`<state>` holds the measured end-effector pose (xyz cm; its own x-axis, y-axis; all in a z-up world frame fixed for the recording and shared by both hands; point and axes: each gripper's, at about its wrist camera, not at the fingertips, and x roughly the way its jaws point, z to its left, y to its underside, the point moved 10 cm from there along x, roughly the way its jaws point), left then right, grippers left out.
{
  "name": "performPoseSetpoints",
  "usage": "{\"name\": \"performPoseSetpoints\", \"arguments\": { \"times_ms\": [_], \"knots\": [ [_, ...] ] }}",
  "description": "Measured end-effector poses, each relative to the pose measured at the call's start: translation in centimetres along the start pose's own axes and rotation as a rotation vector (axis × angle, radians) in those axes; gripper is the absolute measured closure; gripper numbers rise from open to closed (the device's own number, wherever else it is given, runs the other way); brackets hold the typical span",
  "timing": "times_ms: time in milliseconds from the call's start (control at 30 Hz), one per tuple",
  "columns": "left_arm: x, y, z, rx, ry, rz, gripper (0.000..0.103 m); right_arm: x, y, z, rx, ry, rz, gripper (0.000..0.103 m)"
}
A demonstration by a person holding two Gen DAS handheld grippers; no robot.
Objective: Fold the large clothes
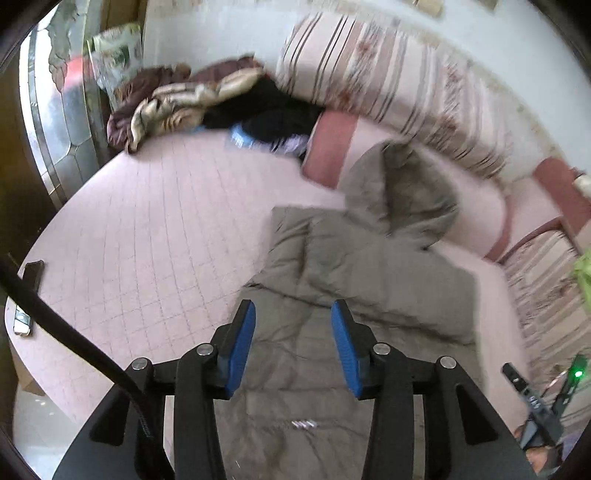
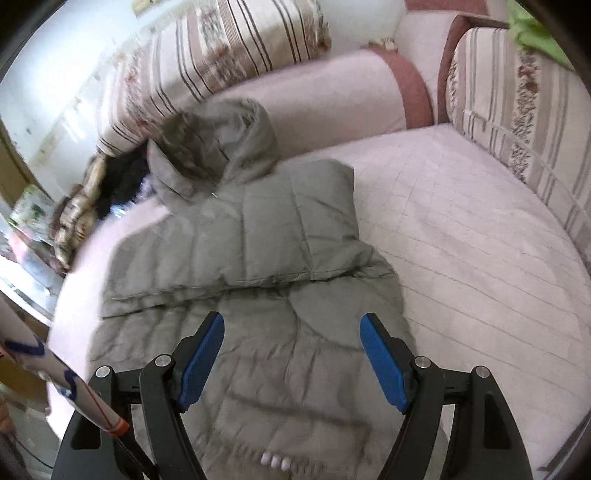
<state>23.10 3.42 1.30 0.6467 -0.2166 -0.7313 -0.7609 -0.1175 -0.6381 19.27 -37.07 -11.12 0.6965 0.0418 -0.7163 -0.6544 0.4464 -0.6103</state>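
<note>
Grey-green quilted hooded puffer jacket [image 2: 258,258] lies on pink quilted sofa-bed [image 1: 147,229], just beyond both sets of fingers; sleeves look tucked in already; L gripper [image 1: 293,343] part-spread w/ nothing between, R gripper [image 2: 293,362] spread wide, empty; next prob: grab hem, fold toward hood.

You face corner sofa [image 1: 155,229], pink quilted seat. Striped floral back cushions [image 1: 388,74] line pale wall [image 1: 221,33]. Pink bolster [image 2: 332,96] sits along seat's far edge. Heaped blankets [image 1: 173,99] fill far left corner. Patterned glass door [image 1: 59,122] stands at left, daylight coming through.
</note>
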Motion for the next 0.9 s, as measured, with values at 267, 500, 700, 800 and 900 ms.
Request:
{"name": "performPoseSetpoints", "arguments": {
  "times_ms": [267, 500, 700, 800, 900],
  "knots": [
    [-15.5, -1.2, -7.3, 0.191, 0.067, -0.23, 0.051, -12.8, -1.8, 1.6, -0.051, -0.049, -0.156, 0.022],
    [-19.3, -2.2, -9.0, 0.325, -0.04, -0.378, 0.034, -20.2, -5.1, 1.8, -0.079, -0.015, -0.249, 0.016],
    [-13.0, -2.1, -6.2, 0.299, -0.113, -0.279, 0.032, -19.9, -8.1, 1.7, -0.082, 0.088, -0.24, 0.014],
    [-8.3, -1.4, -4.0, 0.274, -0.163, -0.212, 0.032, -17.3, -8.9, 1.7, -0.059, 0.094, -0.201, 0.014],
    [-3.3, -0.2, -1.6, 0.232, -0.182, -0.118, 0.032, -13.4, -9.4, 2.1, -0.046, 0.101, -0.145, 0.014]
  ]
}}
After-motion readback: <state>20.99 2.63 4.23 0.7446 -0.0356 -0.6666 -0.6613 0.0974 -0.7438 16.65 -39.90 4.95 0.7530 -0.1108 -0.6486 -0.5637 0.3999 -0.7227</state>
